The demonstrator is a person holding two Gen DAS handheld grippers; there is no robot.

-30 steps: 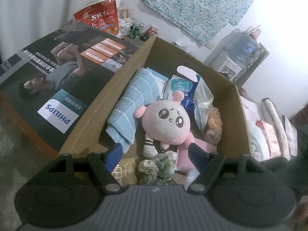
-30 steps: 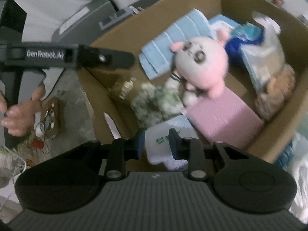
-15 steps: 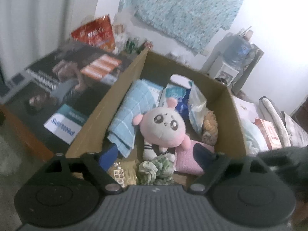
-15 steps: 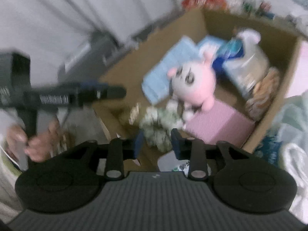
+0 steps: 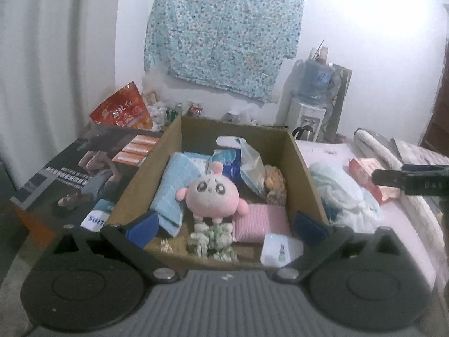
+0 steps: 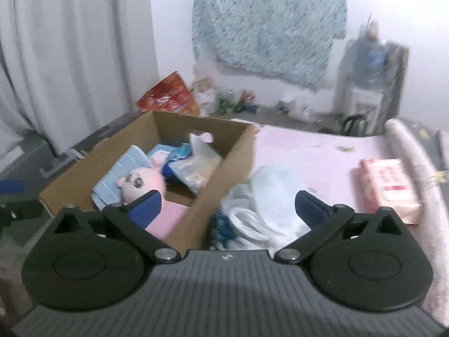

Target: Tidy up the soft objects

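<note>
Plush toy [image 5: 212, 195] in cardboard box [image 5: 304, 174] | ahead of left gripper [image 5: 224, 229] | both grippers' jaws opening wide, empty

A white wall [image 5: 350, 42] fills the back of the room, with a pale blue flowered cloth [image 5: 224, 33] hung on it as the main landmark. Left of the cloth hangs a white pleated curtain [image 5: 56, 64]; to its lower right a water dispenser [image 5: 313, 106] with a blue bottle stands against the wall. Below the cloth a row of small bottles and clutter [image 5: 179, 109] lines the foot of the wall, a red foil bag [image 5: 122, 111] at its left end, and bright light washes out the wall to the cloth's right.
</note>
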